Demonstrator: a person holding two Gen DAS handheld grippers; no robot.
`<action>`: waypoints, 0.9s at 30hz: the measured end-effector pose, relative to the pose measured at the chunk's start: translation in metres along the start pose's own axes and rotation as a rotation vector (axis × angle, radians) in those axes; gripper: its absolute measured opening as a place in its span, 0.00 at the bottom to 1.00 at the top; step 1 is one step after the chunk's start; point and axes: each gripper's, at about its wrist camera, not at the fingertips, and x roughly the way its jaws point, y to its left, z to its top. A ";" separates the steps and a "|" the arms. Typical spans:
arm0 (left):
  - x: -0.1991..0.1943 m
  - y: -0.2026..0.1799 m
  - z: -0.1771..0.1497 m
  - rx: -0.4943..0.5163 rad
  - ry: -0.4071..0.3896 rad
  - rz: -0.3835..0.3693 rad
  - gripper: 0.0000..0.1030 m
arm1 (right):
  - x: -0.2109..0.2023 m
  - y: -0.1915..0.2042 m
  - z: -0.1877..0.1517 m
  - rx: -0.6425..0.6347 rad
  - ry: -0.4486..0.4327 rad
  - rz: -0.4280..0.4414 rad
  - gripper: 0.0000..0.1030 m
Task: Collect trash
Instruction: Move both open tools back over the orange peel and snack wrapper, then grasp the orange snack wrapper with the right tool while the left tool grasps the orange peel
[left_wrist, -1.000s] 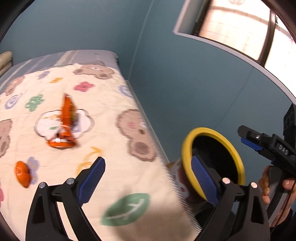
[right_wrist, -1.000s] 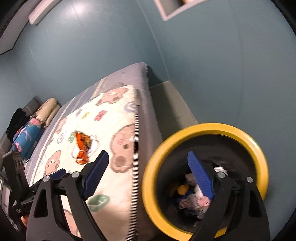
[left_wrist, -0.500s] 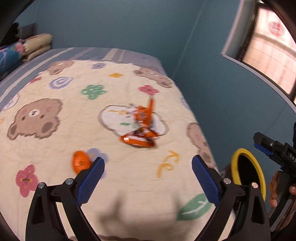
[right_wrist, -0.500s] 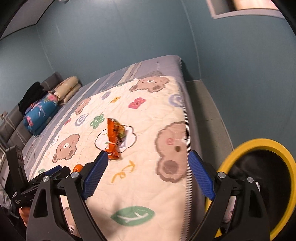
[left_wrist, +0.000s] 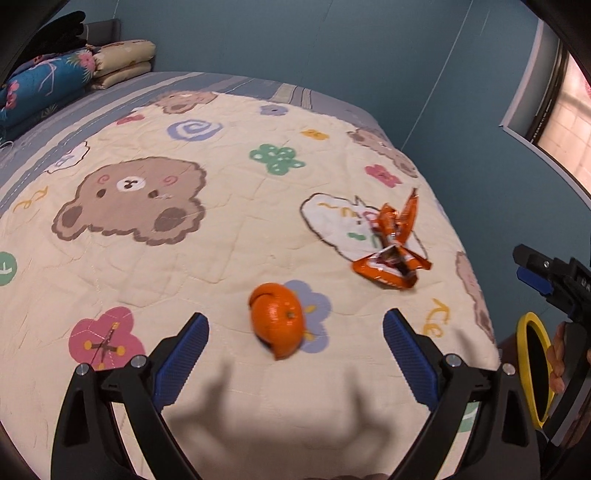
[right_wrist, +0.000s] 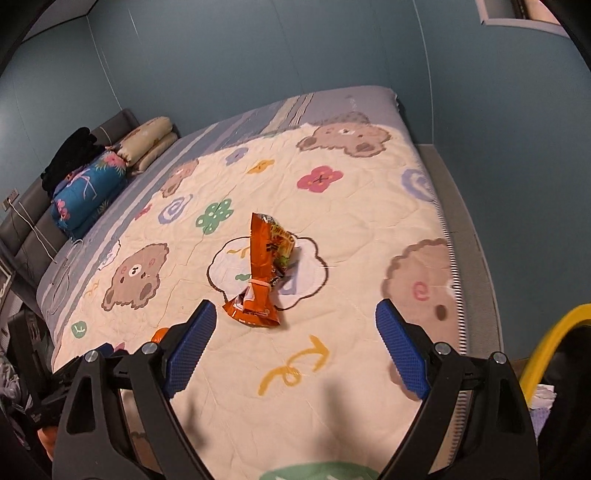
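Here a bed (right_wrist: 369, 406) fills both views, covered by a cream quilt (left_wrist: 229, 251) printed with brown bears, flowers and swirls, in a room with teal-blue walls (left_wrist: 295, 40); folded pillows (right_wrist: 149, 142) and a blue floral bundle (right_wrist: 86, 192) sit at the headboard end. An orange snack wrapper (right_wrist: 264, 271), crumpled and torn open with a silvery inside showing, lies on a white cloud print near the middle of the quilt. Near it, an orange peel (left_wrist: 276, 319), curled like a hollow fruit, rests on a lilac flower print. The left hand-held gripper (left_wrist: 295, 350) hangs over the quilt with its blue-padded jaws spread wide, empty, the peel just ahead between them. The right hand-held gripper (right_wrist: 295, 347) is likewise spread and empty, the wrapper lying ahead of its jaws. Only the left wrist view shows the peel whole and a window (left_wrist: 565, 110) on the side wall; the right wrist view shows just a sliver of peel behind its left finger. A yellow-rimmed trash bin (right_wrist: 554, 343) stands beside the bed, with pale scraps visible inside it in the right wrist view.
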 end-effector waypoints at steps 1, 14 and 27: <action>0.003 0.004 0.000 -0.002 0.003 0.004 0.89 | 0.007 0.001 0.001 0.000 0.007 0.000 0.82; 0.044 0.022 -0.003 -0.040 0.062 0.006 0.89 | 0.095 0.019 0.010 -0.017 0.095 -0.019 0.82; 0.076 0.018 -0.007 -0.025 0.118 -0.028 0.66 | 0.168 0.044 0.017 -0.064 0.164 -0.055 0.71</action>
